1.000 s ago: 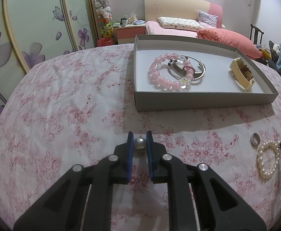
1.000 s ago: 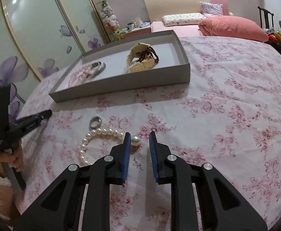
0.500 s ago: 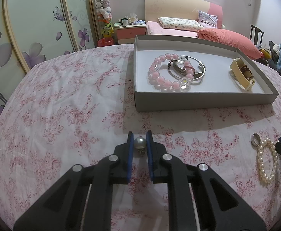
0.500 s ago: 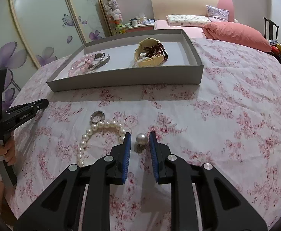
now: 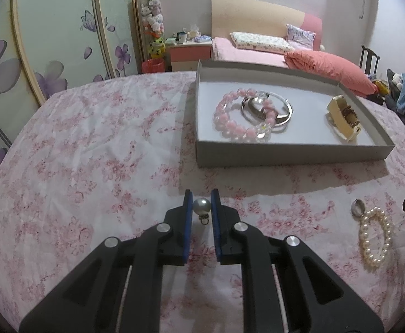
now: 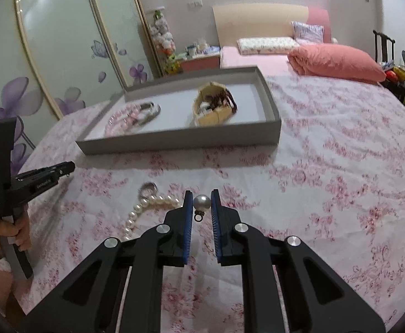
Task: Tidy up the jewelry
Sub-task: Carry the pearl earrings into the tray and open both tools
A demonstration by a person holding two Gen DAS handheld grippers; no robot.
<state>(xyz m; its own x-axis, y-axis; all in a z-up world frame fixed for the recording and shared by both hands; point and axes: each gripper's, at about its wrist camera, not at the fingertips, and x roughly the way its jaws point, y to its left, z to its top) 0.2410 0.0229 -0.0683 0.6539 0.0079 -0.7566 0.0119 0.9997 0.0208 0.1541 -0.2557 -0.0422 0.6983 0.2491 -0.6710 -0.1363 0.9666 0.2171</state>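
Now that the right gripper has just been closing, its blue pads press on both sides of a grey pearl earring, the small ring hanging below it; half a second ago that pearl sat loose between wider jaws, and a second ago the jaws straddled the end of the pearl bracelet instead. The left gripper is likewise clamped fully onto its own pearl earring, just as in both earlier left-wrist pictures, and its view has hardly shifted. By my reading both earrings are now in hand, so the pair is ready to be carried to the grey tray, which lies at about twelve o'clock from the right jaws and one o'clock from the left. In the tray sit a pink bead bracelet, silver bangles and a cream bracelet. The pearl bracelet and a silver ring are left on the floral bedspread, at ten o'clock from the right jaws.
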